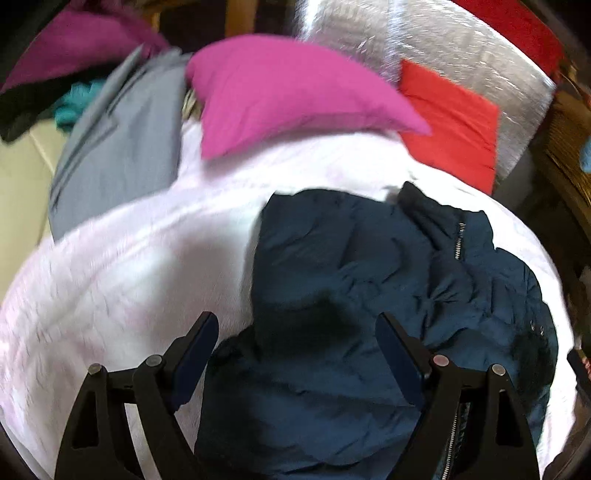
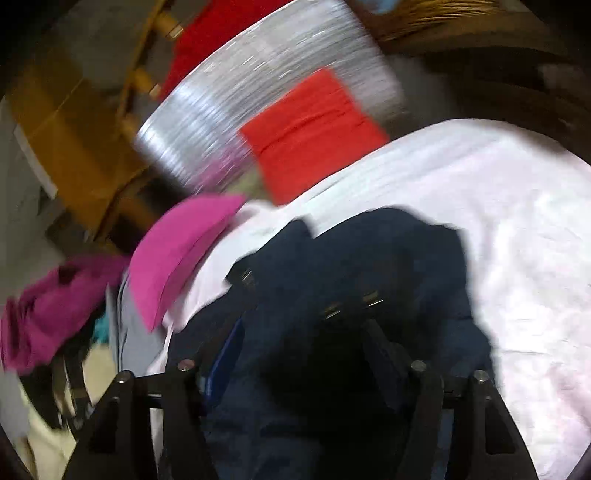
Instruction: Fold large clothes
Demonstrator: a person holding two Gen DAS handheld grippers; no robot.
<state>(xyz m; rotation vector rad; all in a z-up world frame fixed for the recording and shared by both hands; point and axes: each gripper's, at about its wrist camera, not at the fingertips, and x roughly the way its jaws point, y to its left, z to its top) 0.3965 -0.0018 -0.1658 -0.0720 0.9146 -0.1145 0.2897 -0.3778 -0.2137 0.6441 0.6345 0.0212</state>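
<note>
A dark navy padded jacket [image 1: 351, 277] with a metal zip lies crumpled on a pale pink-white sheet [image 1: 129, 277]. My left gripper [image 1: 297, 321] hovers just above the jacket's near part, its jaws standing wide apart and nothing pinched between them. In the right wrist view, which is blurred, the same jacket [image 2: 369, 258] fills the middle over the sheet [image 2: 498, 221]. The right gripper [image 2: 303, 328] is over it with its fingers apart. Dark jacket fabric and shadow sit between them, and the blue pad [image 2: 225, 354] shows bare.
A folded magenta cloth [image 1: 288, 92] and a folded red cloth [image 1: 450, 125] lie beyond the jacket, the red one on a silver mat [image 1: 443, 44]. A grey garment [image 1: 114, 147] and a purple one [image 1: 81, 40] lie at the left. A wicker basket [image 2: 424, 18] stands behind.
</note>
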